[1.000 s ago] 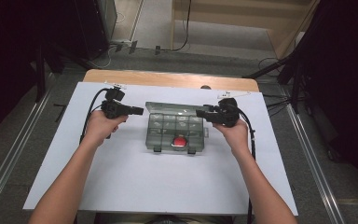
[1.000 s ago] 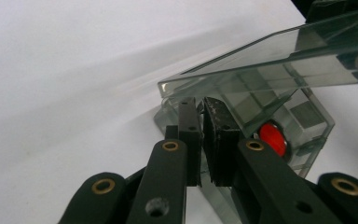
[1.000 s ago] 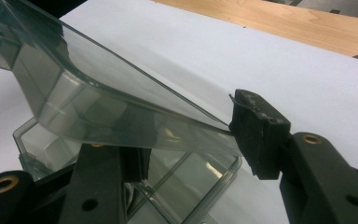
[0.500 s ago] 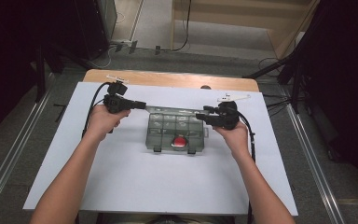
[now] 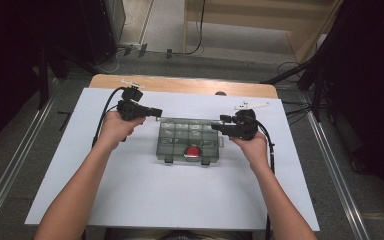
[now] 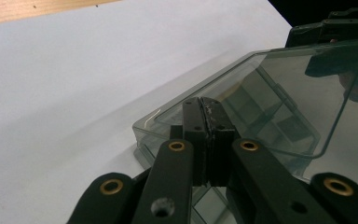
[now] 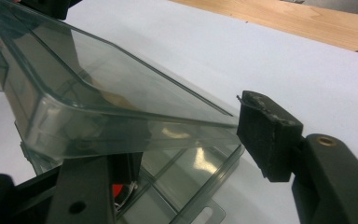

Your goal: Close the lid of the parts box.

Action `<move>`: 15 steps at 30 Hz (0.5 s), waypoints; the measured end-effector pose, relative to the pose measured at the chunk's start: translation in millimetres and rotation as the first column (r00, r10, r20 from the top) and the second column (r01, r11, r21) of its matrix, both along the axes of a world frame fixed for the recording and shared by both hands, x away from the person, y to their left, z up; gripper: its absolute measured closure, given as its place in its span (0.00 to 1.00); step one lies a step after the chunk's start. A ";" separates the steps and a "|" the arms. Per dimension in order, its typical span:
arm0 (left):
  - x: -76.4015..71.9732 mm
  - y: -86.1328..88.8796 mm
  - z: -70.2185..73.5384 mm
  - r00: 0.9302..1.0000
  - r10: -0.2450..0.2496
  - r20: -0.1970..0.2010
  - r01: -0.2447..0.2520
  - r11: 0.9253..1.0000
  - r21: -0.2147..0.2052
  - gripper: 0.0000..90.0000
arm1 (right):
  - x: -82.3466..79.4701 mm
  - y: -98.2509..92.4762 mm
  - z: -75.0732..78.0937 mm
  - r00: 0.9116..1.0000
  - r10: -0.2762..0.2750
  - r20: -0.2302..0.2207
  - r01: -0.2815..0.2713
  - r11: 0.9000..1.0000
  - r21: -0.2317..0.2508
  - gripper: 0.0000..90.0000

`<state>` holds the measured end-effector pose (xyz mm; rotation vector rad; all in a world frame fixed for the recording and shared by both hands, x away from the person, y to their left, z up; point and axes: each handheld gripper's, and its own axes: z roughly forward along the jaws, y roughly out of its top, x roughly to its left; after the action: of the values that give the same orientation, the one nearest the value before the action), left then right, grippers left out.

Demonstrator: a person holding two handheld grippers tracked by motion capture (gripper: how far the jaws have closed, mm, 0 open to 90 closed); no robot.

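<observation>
1. Plastic makes up the one organiser box (image 5: 190, 142): clear with a smoky grey tint, rectangular, rounded at the corners, glossy enough to throw reflections. It sits on the middle of the white sheet (image 5: 145, 200), between the two hands.
2. Its lid (image 6: 279, 93) is a thin, smooth, see-through pane with a raised rim, tilted up off the base; in the right gripper view the same lid (image 7: 121, 98) slopes above the open compartments.
3. Dividers split the base into small square cells in rows; one cell near the front edge holds a single round red piece (image 5: 193, 151).
4. Two small latch tabs stick out of the front edge in the high view.
5. Two grippers are at work, both matt black with brass-coloured rivets and rough, worn rubber pads.
6. The left gripper (image 5: 155, 112) has its jaws pressed together, pinching a corner edge of the lid (image 6: 204, 116).
7. The right gripper (image 5: 219, 121) has its jaws apart and has just been opening; the lid's edge lies between them, one pad (image 7: 265, 133) standing clear beside it.
8. The table (image 5: 180, 85) beneath is pale wood, flat, its far edge bare beyond the matt white sheet.
</observation>
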<state>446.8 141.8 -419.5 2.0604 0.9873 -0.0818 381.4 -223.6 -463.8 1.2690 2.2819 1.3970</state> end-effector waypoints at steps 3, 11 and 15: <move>0.6 -0.2 -0.7 1.000 0.003 -0.002 -0.003 1.000 0.002 0.99 | -0.4 -0.4 0.4 1.000 0.003 -0.015 -0.003 1.000 0.007 0.45; 2.6 -1.9 -1.3 1.000 0.002 -0.002 -0.002 1.000 0.002 0.99 | -5.9 -6.2 2.4 0.997 0.015 -0.075 -0.012 0.999 0.037 0.38; 3.0 -4.2 -1.3 1.000 -0.004 -0.001 0.004 1.000 0.006 0.99 | -10.2 -10.5 2.0 0.995 0.021 -0.098 -0.017 0.999 0.033 0.38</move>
<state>449.8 137.6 -420.8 2.0680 0.9854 -0.0826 371.1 -234.0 -461.9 1.3585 2.3501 1.4129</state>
